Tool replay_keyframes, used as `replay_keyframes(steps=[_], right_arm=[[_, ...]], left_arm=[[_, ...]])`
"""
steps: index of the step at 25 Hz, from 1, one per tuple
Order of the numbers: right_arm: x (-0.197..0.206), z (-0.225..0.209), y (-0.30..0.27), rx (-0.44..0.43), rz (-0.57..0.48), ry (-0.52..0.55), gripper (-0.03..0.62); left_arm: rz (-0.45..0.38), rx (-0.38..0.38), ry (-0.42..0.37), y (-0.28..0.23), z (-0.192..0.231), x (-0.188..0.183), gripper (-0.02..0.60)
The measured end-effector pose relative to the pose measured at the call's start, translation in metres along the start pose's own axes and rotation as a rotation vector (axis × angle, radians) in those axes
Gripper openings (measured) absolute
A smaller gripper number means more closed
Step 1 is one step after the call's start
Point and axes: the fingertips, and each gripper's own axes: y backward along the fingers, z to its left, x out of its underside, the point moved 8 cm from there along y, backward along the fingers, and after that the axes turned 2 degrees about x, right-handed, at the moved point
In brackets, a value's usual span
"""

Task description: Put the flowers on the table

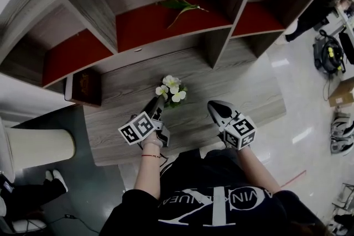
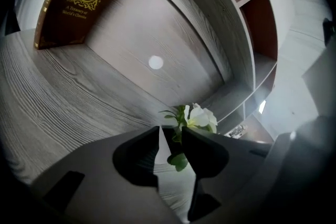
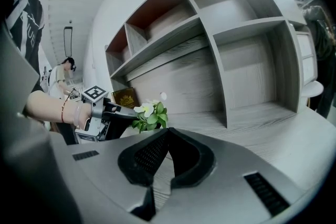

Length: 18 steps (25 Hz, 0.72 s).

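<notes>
The flowers (image 1: pixel 171 88), a small bunch of white blooms over green leaves, are sitting near the middle of the worktop (image 1: pixel 243 91), clear of both its front and back edges. The left tool (image 1: pixel 157 103) is holding its jaws wide apart just behind the bunch. In the left gripper view (image 2: pixel 170 132) a lower leaf is showing in the gap, with neither pad pressing on it, so nothing is gripped. The right tool (image 1: pixel 213 105) is hovering nearer the front edge with its jaws brought together on nothing.

The bunch is likely handling as something very light and soft: the petals are looking easy to bruise and the leaves are giving no firm hold. The lower stems, under the leaves, are offering the sensible place for a gentle pinch.

Its long axis seems to be running from the stem end, by the left tool, up and away towards the worktop's back edge, with the blooms (image 2: pixel 199 117) raised. Whether it is standing or leaning cannot be told.
</notes>
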Motion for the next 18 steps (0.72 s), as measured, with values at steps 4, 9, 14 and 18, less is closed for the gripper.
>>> replay_keyframes(steps=[4,9,14,18], right_arm=[[-0.003,0.003,0.002,-0.009,-0.010,0.012,0.011],[-0.007,0.006,0.002,-0.019,-0.034,0.024,0.011],[-0.013,0.007,0.003,-0.048,-0.064,0.039,0.011],[-0.024,0.008,0.012,-0.084,-0.106,0.058,0.009]], left_arm=[[-0.012,0.017,-0.007,0.013,0.000,0.002,0.086],[-0.009,0.020,-0.077,0.027,-0.003,0.005,0.017],[-0.073,0.013,-0.263,0.045,-0.017,-0.003,0.005],[-0.131,-0.008,-0.440,0.062,-0.038,-0.007,0.005]])
